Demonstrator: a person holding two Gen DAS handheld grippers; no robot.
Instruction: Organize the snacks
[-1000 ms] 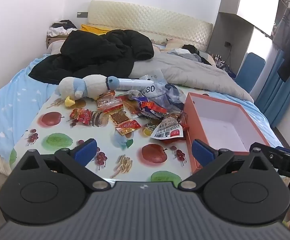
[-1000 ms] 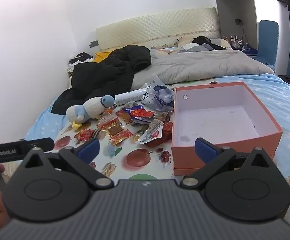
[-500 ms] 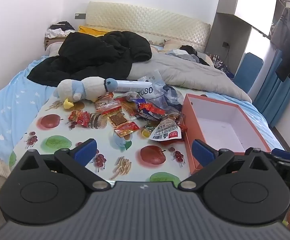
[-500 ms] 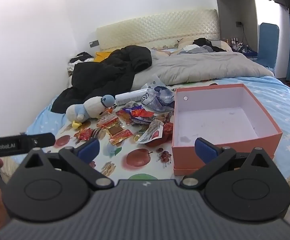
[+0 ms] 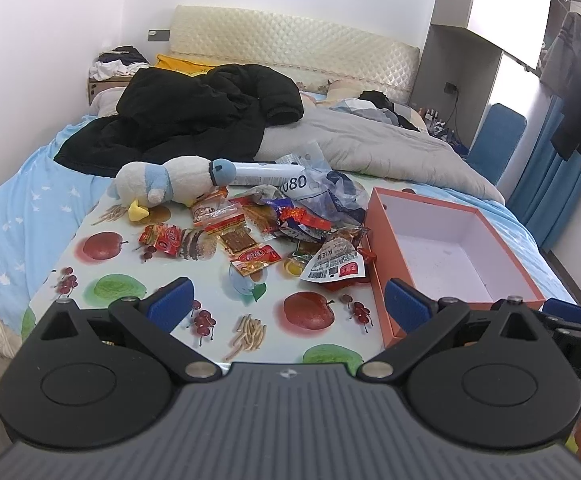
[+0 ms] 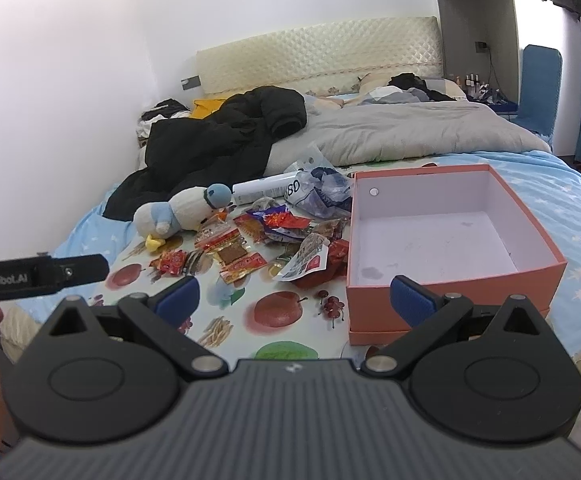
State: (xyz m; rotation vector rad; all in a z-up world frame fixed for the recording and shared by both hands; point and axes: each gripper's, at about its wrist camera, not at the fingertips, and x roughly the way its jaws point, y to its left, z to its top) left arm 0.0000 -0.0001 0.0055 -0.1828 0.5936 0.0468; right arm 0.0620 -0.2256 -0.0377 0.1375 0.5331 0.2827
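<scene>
A: Checking progress: what is sorted?

B: Nothing, judging by the layout. The orange box stands empty at right; the snack packets lie heaped on the fruit-print mat, left of the box, near the plush toy.

A: Gripper states?

B: Left gripper and right gripper: jaws spread wide, holding nothing, both hovering at the near edge. All packets remain to be boxed.

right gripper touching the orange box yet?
Apart. In the right wrist view, the right gripper hangs with jaws open, well short of the orange box, and no pad contacts its near wall. Box interior is empty.
</scene>
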